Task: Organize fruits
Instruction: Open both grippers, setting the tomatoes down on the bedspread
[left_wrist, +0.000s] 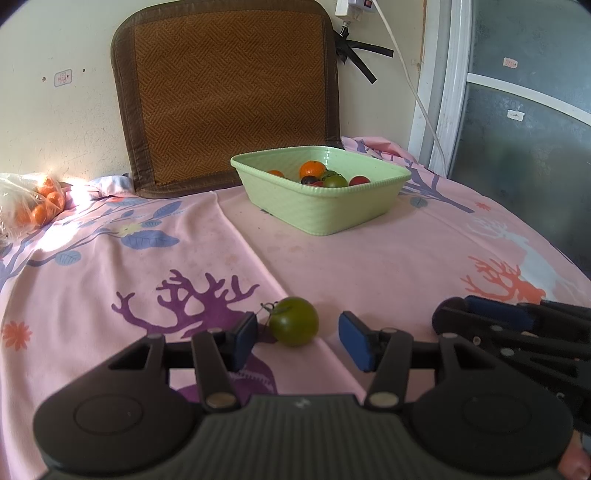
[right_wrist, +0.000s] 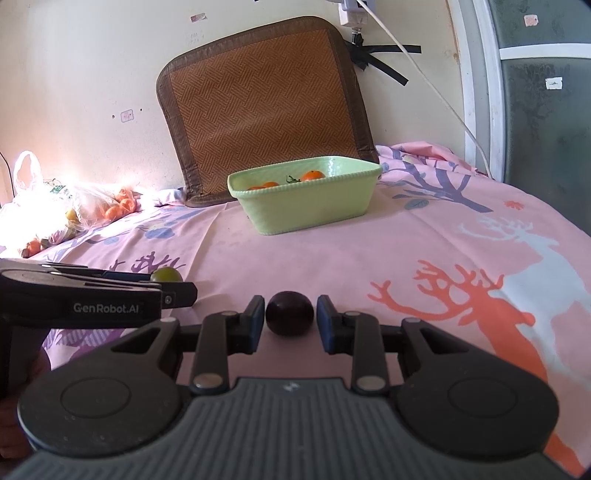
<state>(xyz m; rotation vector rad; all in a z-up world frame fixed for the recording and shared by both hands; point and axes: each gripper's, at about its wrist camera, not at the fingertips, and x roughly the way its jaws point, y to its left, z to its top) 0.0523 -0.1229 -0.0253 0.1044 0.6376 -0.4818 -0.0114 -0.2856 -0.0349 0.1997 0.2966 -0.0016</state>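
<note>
Nearest to me, the left hand-held gripper (left_wrist: 301, 339) stands open around a green tomato (left_wrist: 294, 320) lying on the pink sheet (left_wrist: 388, 258); its left pad (left_wrist: 245, 341) is just beside the fruit near the stem, and its right pad is clearly apart from it. Just to that tomato's right, the right hand-held gripper (right_wrist: 290, 317) has a dark purple fruit (right_wrist: 290, 313) between its narrowly set pads; the left one looks to be touching and a thin gap shows at the right, so I cannot tell whether it is gripped. Farther back from the green tomato sits the pale green basket (left_wrist: 332, 210), holding an orange (left_wrist: 312, 169), another green tomato and some red and dark fruit. Behind the basket a brown woven mat (left_wrist: 229, 92) leans on the wall. Far left of the basket lies a plastic bag of oranges (left_wrist: 40, 205).
</note>
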